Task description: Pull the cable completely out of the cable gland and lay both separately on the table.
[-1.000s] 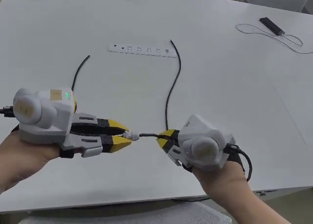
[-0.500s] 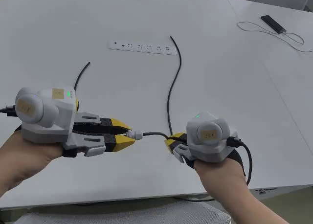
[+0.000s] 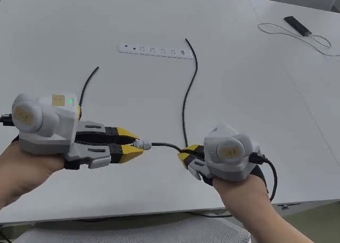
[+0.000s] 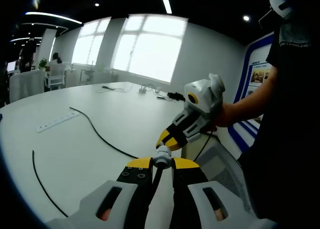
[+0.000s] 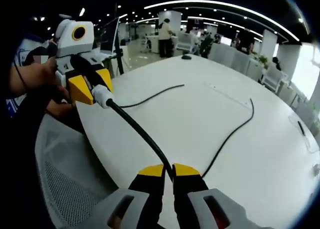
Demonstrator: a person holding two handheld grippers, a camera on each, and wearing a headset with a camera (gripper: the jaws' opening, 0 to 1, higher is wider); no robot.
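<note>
Gripping the white cable gland [image 3: 142,145], left claw [image 3: 134,146] is closed; right claw [image 3: 185,153] is clamped on the black cable [image 3: 186,100]. Cable enters gland; both held above bench [image 3: 255,94], on near side of power strip [image 3: 155,51].

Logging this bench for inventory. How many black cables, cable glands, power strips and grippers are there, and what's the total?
black cables: 2, the held cable and the loose cable
cable gland: 1
power strip: 1
grippers: 2, the left gripper and the right gripper
total: 6
</note>
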